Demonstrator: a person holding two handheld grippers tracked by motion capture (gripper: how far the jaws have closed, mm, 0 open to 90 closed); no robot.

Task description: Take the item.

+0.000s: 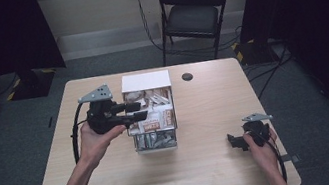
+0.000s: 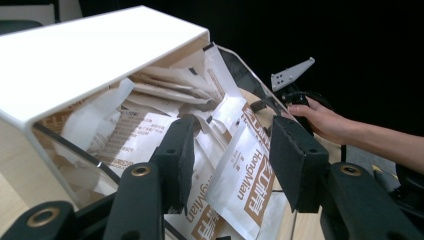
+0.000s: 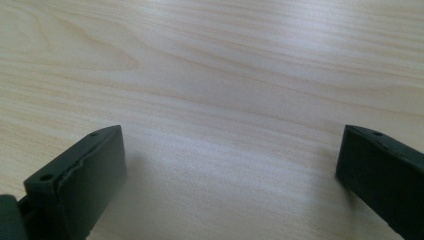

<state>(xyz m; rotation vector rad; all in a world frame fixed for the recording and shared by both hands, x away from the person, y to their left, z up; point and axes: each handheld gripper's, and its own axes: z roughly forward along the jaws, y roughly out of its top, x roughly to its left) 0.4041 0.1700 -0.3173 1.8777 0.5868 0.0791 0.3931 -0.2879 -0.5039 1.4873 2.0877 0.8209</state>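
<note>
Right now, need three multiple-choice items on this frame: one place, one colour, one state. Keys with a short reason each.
1. Where are the left tongs?
A. at the clear plastic box of white sachets
B. beside the black folding chair
C. flat at the table's near edge

2. What colour is the box's lid?
A. red
B. white
C. black

3. How do the right tongs stand?
A. shut on a sachet
B. shut on nothing
C. open over bare light wooden table

Key:
1 A, the high view shows their jaws reaching over the box's left wall.
2 B, the lid shows plain white in the high view and the left gripper view.
3 C, the right gripper view shows the jaws wide apart with wood between them.
</note>
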